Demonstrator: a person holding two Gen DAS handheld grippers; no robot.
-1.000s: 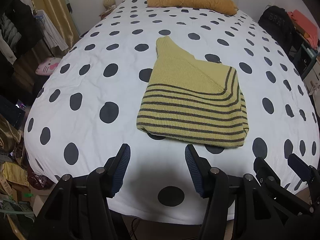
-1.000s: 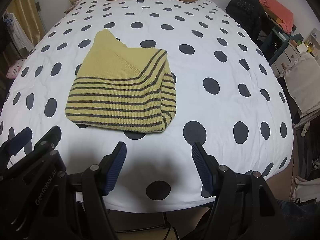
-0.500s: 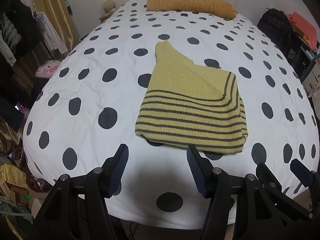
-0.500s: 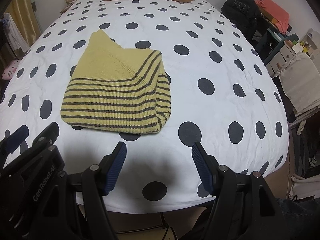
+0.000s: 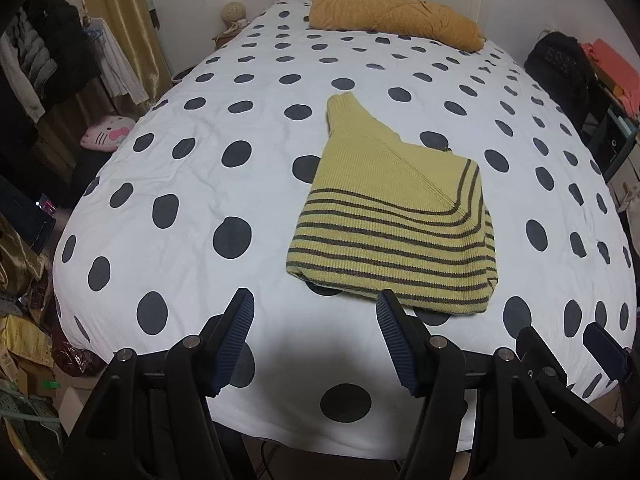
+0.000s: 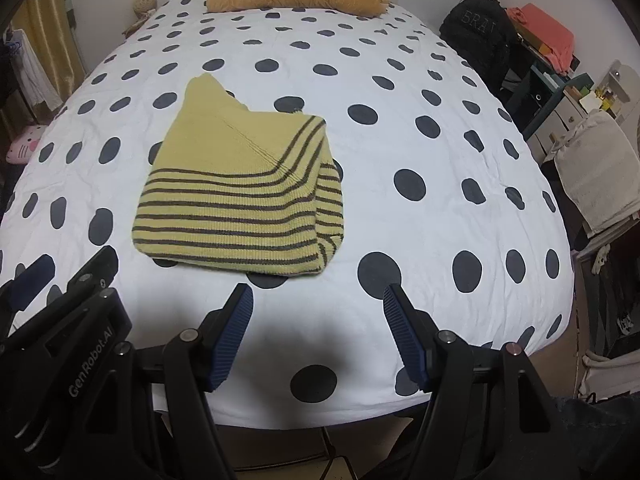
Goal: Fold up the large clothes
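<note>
Sweater (image 5: 394,224) folded on polka-dot bed (image 5: 192,184), left gripper (image 5: 314,298) jaws apart, right gripper (image 6: 318,292) jaws apart, both empty

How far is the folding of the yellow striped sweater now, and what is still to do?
Done: the striped sweater lies folded into a compact bundle on the polka-dot bed cover, though one plain yellow corner sticks out toward the pillow. In hand: nothing; the left claw and the right claw are open and empty, short of the sweater. Left: perhaps tucking in that corner.
</note>
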